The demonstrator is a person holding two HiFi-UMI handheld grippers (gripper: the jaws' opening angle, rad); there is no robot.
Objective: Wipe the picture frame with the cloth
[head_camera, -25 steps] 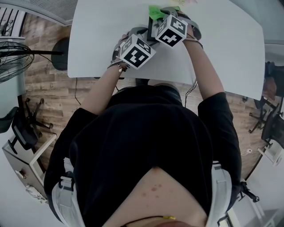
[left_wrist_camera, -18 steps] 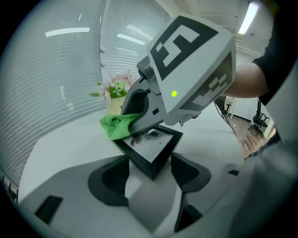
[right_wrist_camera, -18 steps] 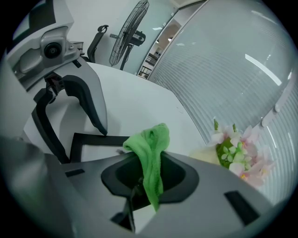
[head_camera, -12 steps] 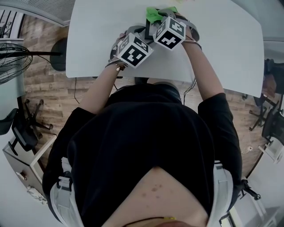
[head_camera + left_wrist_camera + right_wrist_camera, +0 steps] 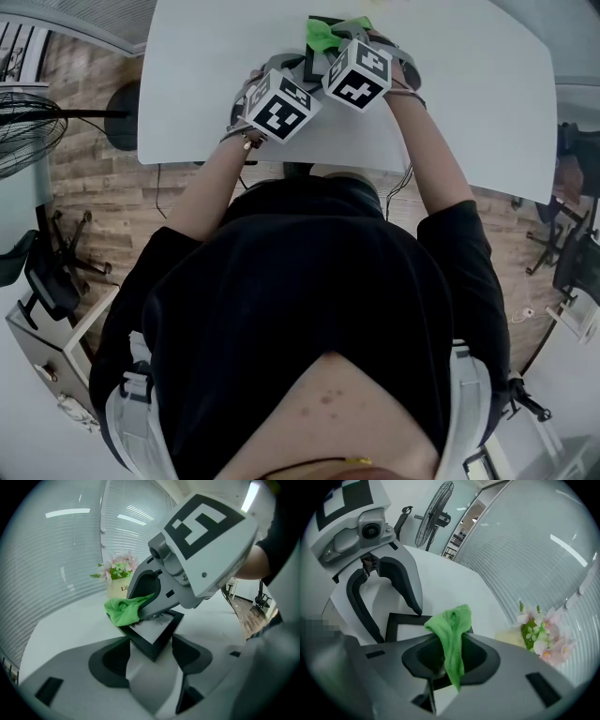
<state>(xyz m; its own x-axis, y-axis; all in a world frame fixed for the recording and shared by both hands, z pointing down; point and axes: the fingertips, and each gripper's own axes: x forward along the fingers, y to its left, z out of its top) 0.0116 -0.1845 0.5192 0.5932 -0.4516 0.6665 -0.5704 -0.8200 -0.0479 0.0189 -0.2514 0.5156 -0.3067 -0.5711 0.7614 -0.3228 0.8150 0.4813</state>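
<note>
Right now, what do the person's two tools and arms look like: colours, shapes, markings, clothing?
The left tool and the right tool have light grey bodies and two curved, dark-lined jaws. Each carries a white cube with black square markers: the left cube, the right cube. The person wears a black short-sleeved shirt; the forearms are bare. No cables show on the tools.

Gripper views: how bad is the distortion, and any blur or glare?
Left gripper view: heavy fisheye, dark corners, light streaks on the blinds; cloth and frame sharp. Right gripper view: same bowing; flowers slightly soft; mosaic patch at left edge.
</note>
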